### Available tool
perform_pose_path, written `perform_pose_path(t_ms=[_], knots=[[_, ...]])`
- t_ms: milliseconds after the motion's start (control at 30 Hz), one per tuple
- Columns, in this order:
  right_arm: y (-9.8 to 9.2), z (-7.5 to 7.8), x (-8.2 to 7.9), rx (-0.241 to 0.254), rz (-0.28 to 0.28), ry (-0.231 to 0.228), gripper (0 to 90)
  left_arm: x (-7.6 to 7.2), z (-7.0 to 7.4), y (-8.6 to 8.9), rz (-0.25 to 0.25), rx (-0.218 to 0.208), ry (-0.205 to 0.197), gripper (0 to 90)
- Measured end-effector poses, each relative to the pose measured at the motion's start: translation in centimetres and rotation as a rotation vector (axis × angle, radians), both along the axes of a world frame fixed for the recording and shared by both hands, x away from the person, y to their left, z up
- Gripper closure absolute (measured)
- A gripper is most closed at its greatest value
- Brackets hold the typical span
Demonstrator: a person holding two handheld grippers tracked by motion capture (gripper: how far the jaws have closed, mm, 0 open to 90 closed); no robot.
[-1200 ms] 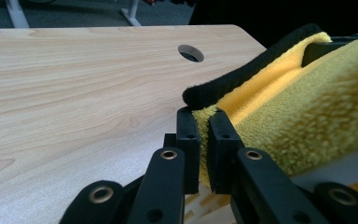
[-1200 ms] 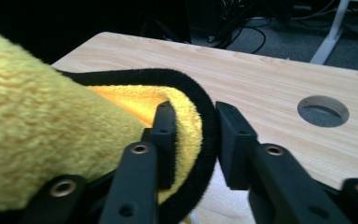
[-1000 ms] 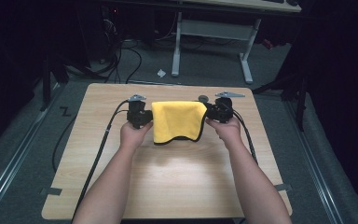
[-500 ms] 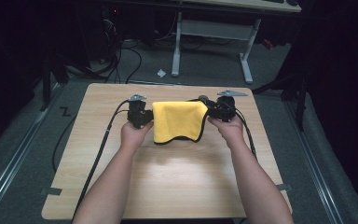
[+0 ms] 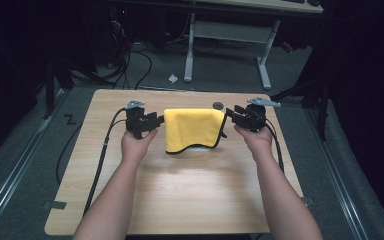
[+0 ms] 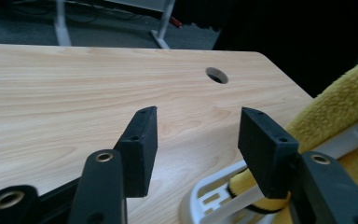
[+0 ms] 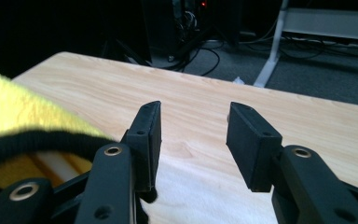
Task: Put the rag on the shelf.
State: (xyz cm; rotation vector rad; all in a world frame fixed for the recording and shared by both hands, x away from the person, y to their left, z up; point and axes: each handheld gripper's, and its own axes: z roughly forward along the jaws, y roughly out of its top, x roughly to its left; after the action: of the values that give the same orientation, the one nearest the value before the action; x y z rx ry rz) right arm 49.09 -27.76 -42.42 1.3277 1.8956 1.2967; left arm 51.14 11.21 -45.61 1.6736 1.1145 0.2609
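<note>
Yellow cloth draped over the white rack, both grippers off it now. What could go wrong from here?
1. The yellow cloth hangs uneven, its front hem sagging lower at the left, so it could slide off the white rack.
2. The open left gripper sits beside the rack and may snag the cloth or nudge the rack while backing away.

Black hand-held gripper (image 5: pixel 156 121) with brass-ringed screw holes, trailing black cable.

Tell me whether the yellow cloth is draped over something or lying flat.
Draped: the yellow cloth hangs over a white rack, its black-trimmed lower edge curving above the table.
</note>
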Motion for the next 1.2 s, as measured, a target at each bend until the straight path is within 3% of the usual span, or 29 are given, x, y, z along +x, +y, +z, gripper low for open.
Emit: perform_pose_path(t_ms=[67, 167, 333, 567, 633, 700, 800, 900, 1067, 1100, 1167, 1200], knots=[[-0.1, -0.1, -0.4, -0.007, -0.004, 0.009, 55.7, -0.4, 0.0, 0.7, 0.011, 0.005, -0.003, 47.2], [0.0, -0.2, -1.3, -0.021, -0.004, -0.016, 56.2, -1.0, -0.3, 1.6, 0.027, 0.017, -0.008, 46.2], [0.1, -0.4, -2.9, -0.066, -0.004, -0.027, 58.1, -3.1, -1.1, 3.0, 0.034, 0.025, -0.028, 45.2], [0.3, -1.4, -6.2, -0.117, -0.004, -0.068, 58.4, -7.5, -2.8, 4.2, 0.001, 0.043, -0.062, 44.3], [0.4, -2.0, -7.2, -0.115, 0.001, -0.073, 58.2, -8.7, -3.2, 4.4, -0.011, 0.057, -0.076, 44.6], [0.5, -2.4, -8.1, -0.143, 0.003, -0.057, 57.1, -9.8, -3.5, 4.6, -0.027, 0.062, -0.084, 44.7], [0.6, -3.2, -9.7, -0.128, 0.007, -0.095, 56.9, -11.3, -4.1, 4.8, -0.042, 0.082, -0.078, 44.8], [0.8, -4.2, -11.1, -0.149, 0.008, -0.081, 54.1, -13.0, -4.8, 5.0, -0.061, 0.079, -0.054, 45.8], [1.2, -6.6, -14.1, -0.176, 0.033, -0.065, 49.9, -16.9, -7.0, 5.2, -0.095, 0.146, -0.018, 45.3], [1.3, -7.1, -14.7, -0.176, 0.046, -0.049, 49.5, -17.5, -7.4, 5.2, -0.097, 0.187, -0.015, 45.6], [1.5, -7.9, -15.7, -0.184, 0.060, -0.012, 48.6, -17.9, -7.2, 4.8, -0.109, 0.300, 0.029, 44.2], [1.6, -8.2, -16.2, -0.182, 0.063, 0.003, 48.6, -18.4, -7.1, 5.1, -0.097, 0.291, 0.017, 43.1]])
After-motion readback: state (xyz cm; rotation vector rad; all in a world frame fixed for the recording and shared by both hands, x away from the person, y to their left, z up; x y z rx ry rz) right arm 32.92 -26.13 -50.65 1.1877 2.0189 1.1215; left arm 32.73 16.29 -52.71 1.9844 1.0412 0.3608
